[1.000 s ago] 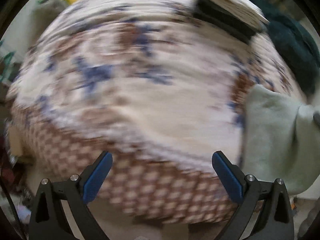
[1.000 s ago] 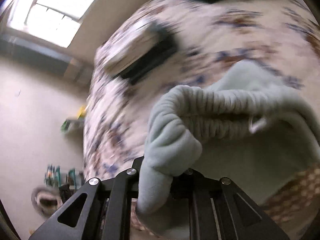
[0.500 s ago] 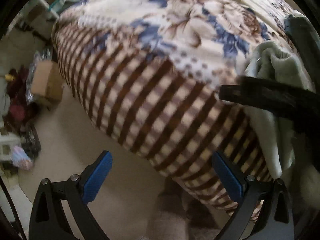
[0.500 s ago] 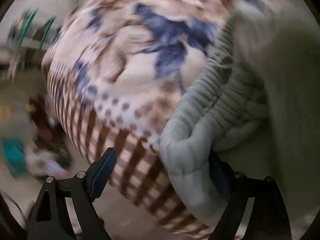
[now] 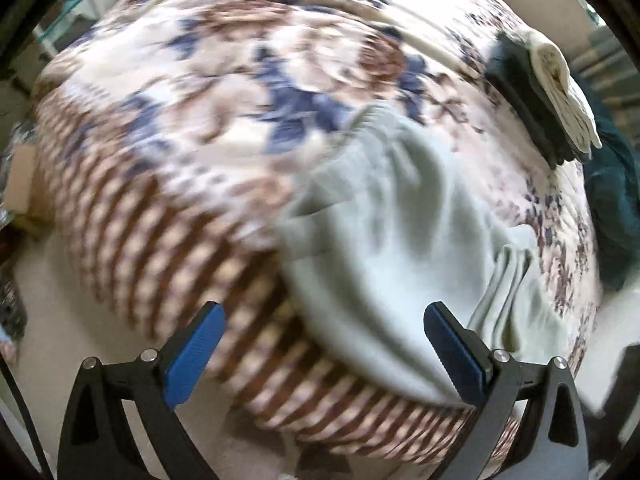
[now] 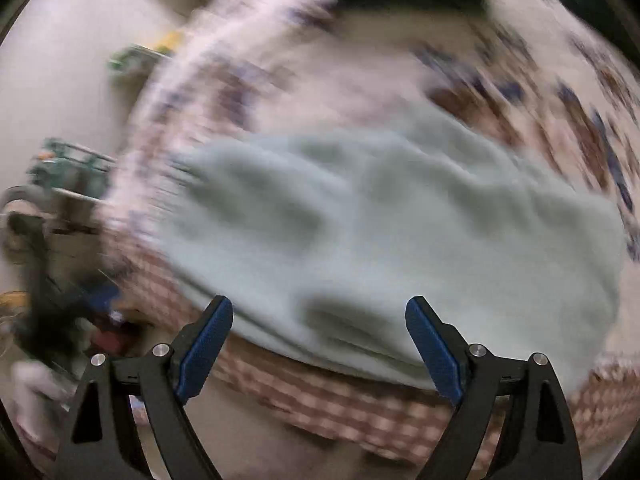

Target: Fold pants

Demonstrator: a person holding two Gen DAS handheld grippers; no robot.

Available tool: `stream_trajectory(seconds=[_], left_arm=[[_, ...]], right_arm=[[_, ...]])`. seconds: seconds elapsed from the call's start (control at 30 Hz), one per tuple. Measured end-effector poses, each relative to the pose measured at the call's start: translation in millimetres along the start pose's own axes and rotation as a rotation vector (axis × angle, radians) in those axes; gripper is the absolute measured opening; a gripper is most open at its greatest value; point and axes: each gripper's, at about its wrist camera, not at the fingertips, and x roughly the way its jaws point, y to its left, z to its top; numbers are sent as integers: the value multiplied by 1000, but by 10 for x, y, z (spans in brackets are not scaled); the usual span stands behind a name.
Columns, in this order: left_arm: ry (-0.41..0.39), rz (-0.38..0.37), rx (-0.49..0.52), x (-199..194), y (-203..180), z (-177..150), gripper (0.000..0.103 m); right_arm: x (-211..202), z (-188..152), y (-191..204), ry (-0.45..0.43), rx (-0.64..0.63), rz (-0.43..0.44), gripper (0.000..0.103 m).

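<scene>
The pale green fleece pants (image 5: 404, 232) lie rumpled on the bed near its front edge, partly hanging over it. They also show in the right wrist view (image 6: 400, 232), blurred by motion. My left gripper (image 5: 324, 344) is open and empty, just in front of the pants' lower edge. My right gripper (image 6: 320, 340) is open and empty, close above the pants' near edge.
The bed has a floral and checkered quilt (image 5: 200, 128). A folded stack of dark and cream clothes (image 5: 544, 92) lies at the far right, next to a dark teal garment (image 5: 612, 200). Floor clutter and a cardboard box (image 5: 20, 184) sit at the left.
My right gripper has let go of the pants' waistband and now stands open. The pants have dropped onto the bed. Both cameras have swung back toward the bed.
</scene>
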Motion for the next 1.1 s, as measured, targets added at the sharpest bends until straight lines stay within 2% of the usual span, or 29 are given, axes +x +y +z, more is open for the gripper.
stream_trajectory(seconds=[0.07,0.13,0.2,0.27,0.33,0.37,0.4,0.47,0.5,0.53,0.57,0.6,0.7,0.77,0.87,1.0,1.1], left_arm=[[12,12,33,250,-175,103,103],[39,34,54,507,-247,152,103],[65,82,76,722,-268,141,102],[107,125,82,908,-234,93,101],[123,114,53,900,-146,-8,101],[121,109,47,844,-118,-71,101],[116,111,49,775,-106,-146,101],[109,99,62,643,-109,-321,101],[111,98,71,613,-123,-383,101],[119,97,88,582,-158,-485,101],[127,88,100,580,-193,-552,101],[131,89,110,591,-230,-607,101],[130,121,163,686,-373,-694,101],[109,151,195,732,-467,-713,101],[69,223,286,812,-649,-693,101],[63,264,348,966,-795,-627,101],[74,275,369,1105,-904,-591,101]], right_arm=[[201,-3,-249,45,17,9,91],[397,-7,-213,87,-35,17,91],[529,-42,-97,81,-119,-3,91],[687,-103,56,93,-236,-63,91],[811,-158,72,113,-279,-129,90],[773,-157,3,99,-244,-111,90],[624,-165,-185,68,-139,-48,90],[371,-204,-499,17,18,11,90],[139,-306,-769,-35,125,28,90],[18,-362,-876,-63,154,12,90],[-141,-474,-1005,-91,161,-40,90],[-199,-538,-1049,-84,142,-81,90],[-134,-636,-886,-39,6,-165,90],[-121,-605,-763,-46,-98,-175,90],[266,-393,-183,-86,-295,-198,90],[729,-275,335,-35,-417,-206,90],[992,-248,403,0,-444,-259,91]])
